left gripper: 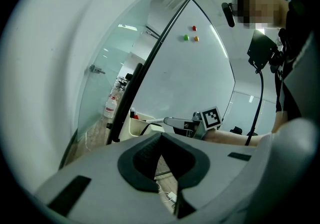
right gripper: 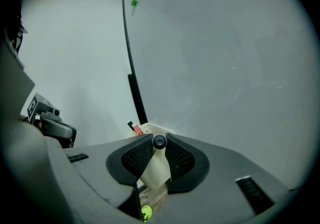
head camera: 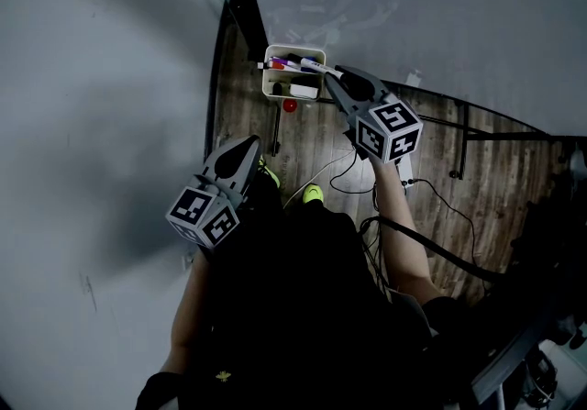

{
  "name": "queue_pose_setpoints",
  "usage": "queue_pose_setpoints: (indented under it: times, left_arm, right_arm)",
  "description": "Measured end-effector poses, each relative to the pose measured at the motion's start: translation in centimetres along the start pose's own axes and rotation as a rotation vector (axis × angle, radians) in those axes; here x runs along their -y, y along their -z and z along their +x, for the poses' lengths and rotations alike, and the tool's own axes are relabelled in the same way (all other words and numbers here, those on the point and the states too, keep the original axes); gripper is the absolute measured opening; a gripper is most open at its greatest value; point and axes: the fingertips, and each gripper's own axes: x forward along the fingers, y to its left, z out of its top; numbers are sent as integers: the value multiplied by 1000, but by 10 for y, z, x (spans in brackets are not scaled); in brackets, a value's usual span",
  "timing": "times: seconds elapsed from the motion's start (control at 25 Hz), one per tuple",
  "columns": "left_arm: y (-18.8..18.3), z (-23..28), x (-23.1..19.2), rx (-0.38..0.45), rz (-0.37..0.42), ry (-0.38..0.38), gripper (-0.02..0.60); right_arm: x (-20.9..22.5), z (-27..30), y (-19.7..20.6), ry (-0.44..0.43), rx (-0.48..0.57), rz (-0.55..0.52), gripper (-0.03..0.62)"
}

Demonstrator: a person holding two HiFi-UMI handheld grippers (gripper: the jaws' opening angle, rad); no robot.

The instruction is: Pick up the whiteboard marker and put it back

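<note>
I see a cream tray [head camera: 275,87] at twelve o'clock, a black-ended whiteboard marker [right gripper: 159,141], brown wood-grain floor [head camera: 514,170], and a black-and-white patterned cube [head camera: 390,128].

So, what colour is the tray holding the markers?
Cream-white plastic tray, best in the head view.

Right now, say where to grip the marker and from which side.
Grip the marker by its near end, along its length, from the right in the head view: it lies atop the tray. The right gripper is shut there.
</note>
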Motion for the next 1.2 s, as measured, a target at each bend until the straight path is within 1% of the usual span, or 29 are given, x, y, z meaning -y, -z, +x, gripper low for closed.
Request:
queue_pose_setpoints:
  times: [0.32,0.68,1.2]
  left_arm:
    - [3,-5,2,9,4,8,32]
    - [-1,-5,9,18,15,28,32]
    - [-5,-6,19,52,29,40,32]
  right_arm:
    - [-4,-6,-5,-9,27,23,81]
    - [-14,-17,-18,-13,61,19,81]
    - [-36,-40,-39,-55,113,18,81]
